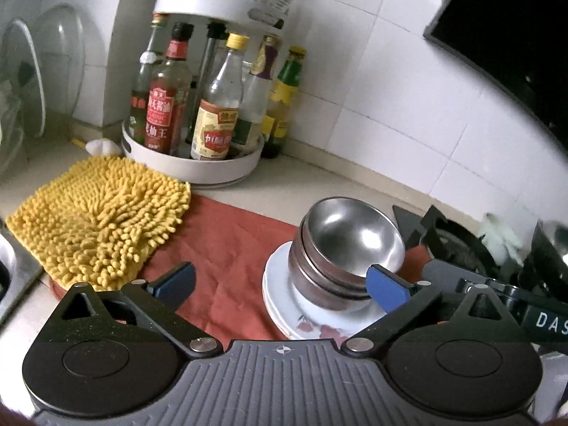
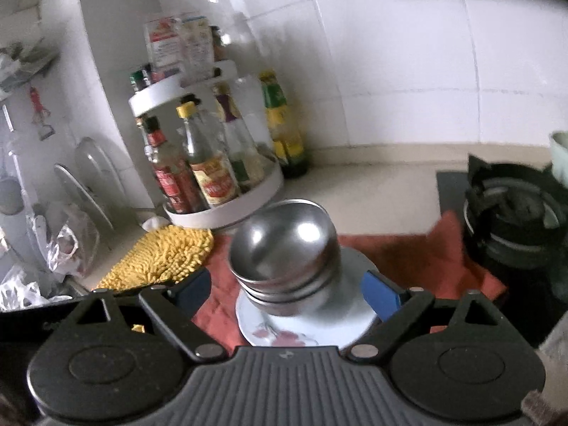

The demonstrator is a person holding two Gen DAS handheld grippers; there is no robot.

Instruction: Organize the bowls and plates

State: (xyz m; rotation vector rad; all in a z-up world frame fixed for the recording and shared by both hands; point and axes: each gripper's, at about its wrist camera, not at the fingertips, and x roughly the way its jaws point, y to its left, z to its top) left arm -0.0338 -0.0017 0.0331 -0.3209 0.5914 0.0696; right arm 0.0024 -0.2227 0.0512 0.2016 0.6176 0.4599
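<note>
My table (image 1: 319, 181) is pale stone under white wall tiles (image 1: 383, 81), with a red cloth (image 1: 227, 248) spread on it. On that cloth stand stacked plates (image 1: 284, 305) carrying nested steel bowls (image 1: 351, 245). Behind the cloth, a white turntable rack (image 1: 198, 174) holds sauce bottles (image 1: 161, 106). Left tongs (image 1: 280, 282) and right tongs (image 2: 285, 289) gape empty.

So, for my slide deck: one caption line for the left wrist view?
Open left gripper before nested steel bowls stacked on floral plates atop a red cloth.

Glossy steel bowls (image 1: 349, 245), glazed ceramic plates (image 1: 284, 296), shaggy yellow cloth (image 1: 103, 220).
</note>
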